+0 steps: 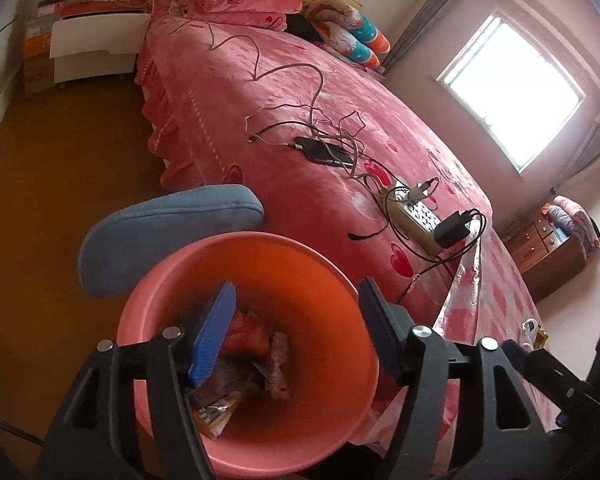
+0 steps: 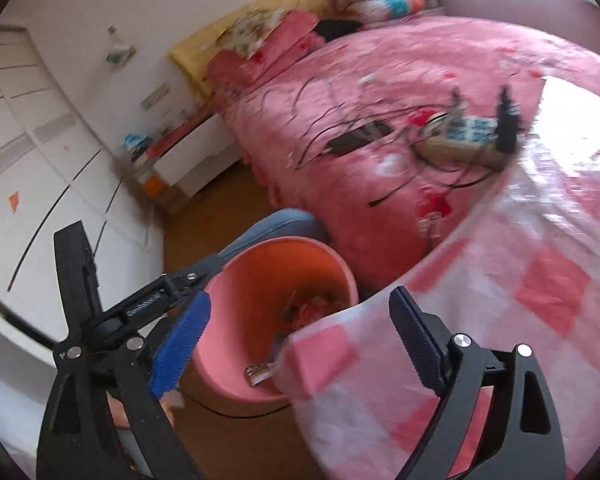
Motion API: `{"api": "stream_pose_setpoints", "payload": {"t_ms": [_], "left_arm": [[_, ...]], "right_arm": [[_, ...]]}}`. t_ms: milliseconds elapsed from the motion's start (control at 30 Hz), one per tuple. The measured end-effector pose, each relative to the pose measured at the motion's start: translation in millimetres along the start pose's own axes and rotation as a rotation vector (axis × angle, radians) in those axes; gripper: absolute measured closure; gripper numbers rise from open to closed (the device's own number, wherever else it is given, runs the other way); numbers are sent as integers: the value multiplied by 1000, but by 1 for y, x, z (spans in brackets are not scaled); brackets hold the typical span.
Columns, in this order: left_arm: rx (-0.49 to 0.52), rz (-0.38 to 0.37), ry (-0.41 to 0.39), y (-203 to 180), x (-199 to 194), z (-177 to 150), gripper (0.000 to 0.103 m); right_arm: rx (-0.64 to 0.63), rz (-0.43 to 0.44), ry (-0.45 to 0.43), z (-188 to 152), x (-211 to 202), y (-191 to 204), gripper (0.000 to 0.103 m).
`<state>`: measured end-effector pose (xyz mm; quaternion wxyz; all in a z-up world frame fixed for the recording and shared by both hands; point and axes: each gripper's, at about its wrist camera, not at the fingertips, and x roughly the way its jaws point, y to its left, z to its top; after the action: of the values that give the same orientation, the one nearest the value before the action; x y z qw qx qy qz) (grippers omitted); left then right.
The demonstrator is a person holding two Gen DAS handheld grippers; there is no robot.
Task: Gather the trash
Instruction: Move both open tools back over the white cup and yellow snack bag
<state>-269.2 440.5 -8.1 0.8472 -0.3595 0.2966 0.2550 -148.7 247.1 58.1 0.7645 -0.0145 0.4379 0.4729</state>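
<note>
left gripper (image 1: pixel 296 332) released above the pink bin (image 1: pixel 172 280) — right gripper (image 2: pixel 300 336) released too.

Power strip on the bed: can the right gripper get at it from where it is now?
Probably yes. The right gripper is open and empty, and the power strip lies exposed on the pink bedspread ahead. Tangled cables and plugged-in chargers could snag the fingers.

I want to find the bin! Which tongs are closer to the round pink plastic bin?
Left. The left tongs hang open right over the round pink plastic bin; the right tongs are beside it.
</note>
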Motion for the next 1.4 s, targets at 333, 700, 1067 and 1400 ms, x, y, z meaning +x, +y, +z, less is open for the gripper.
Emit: {"api": "stream_pose_setpoints", "payload": {"t_ms": [333, 700, 1067, 1400], "left_arm": [[70, -35, 23, -36, -2, -8, 27], [147, -75, 42, -80, -10, -18, 20], [216, -97, 72, -116, -12, -32, 18], [275, -109, 87, -147, -12, -44, 18]], "right_arm": [[14, -144, -97, -19, -42, -35, 9], [25, -251, -120, -38, -60, -59, 9], [44, -315, -173, -47, -86, -80, 9], [64, -361, -194, -53, -103, -103, 9]]}}
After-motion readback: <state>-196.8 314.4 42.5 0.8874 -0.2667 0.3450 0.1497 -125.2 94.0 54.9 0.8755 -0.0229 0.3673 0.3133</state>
